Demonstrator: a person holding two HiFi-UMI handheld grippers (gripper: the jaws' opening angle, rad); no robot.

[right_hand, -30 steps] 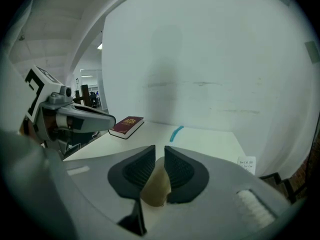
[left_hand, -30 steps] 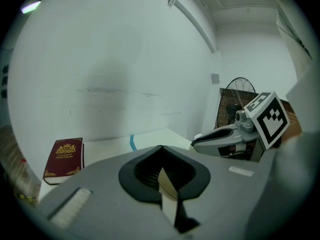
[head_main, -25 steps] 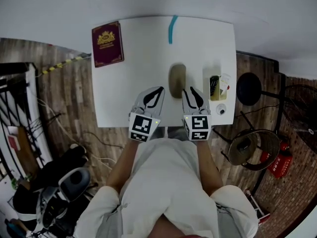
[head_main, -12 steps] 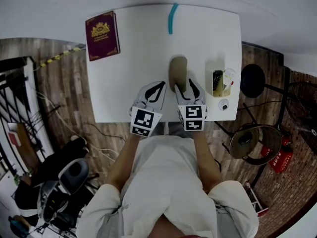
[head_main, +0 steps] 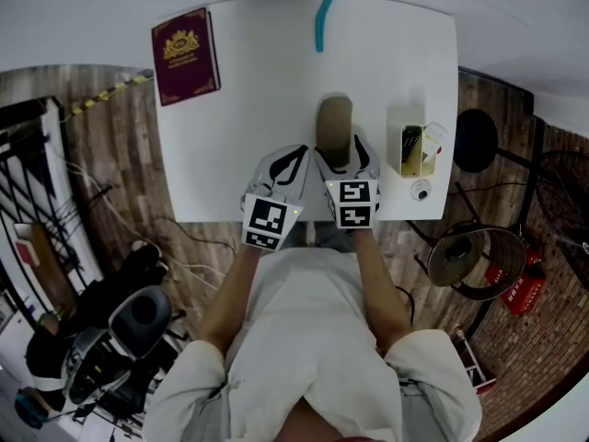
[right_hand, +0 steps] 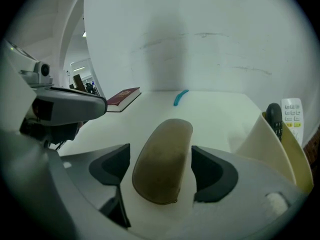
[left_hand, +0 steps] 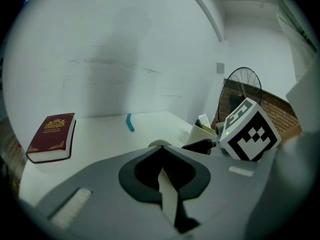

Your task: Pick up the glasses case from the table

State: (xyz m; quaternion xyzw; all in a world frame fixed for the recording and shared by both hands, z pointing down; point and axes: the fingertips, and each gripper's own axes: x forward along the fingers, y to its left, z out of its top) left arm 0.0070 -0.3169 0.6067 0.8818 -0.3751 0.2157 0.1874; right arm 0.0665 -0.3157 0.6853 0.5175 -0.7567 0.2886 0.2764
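The glasses case, an olive-brown rounded oblong, lies lengthwise on the white table near its front edge. My right gripper is open and straddles the case's near end. In the right gripper view the case fills the space between the two dark pads, with a thin gap on each side. Those jaws have just been opening, with the case coming between them. My left gripper sits just left of the case, shut and empty, its tips meeting.
A maroon book lies at the table's far left corner and a teal strip at the far edge. A cream holder with a remote stands right of the case, a small white round thing near it. Stool and fan stand off to the right.
Both grippers have moved forward and down toward the table. The right gripper's jaws have spread and now stand either side of the case's near end. The left gripper stayed shut.
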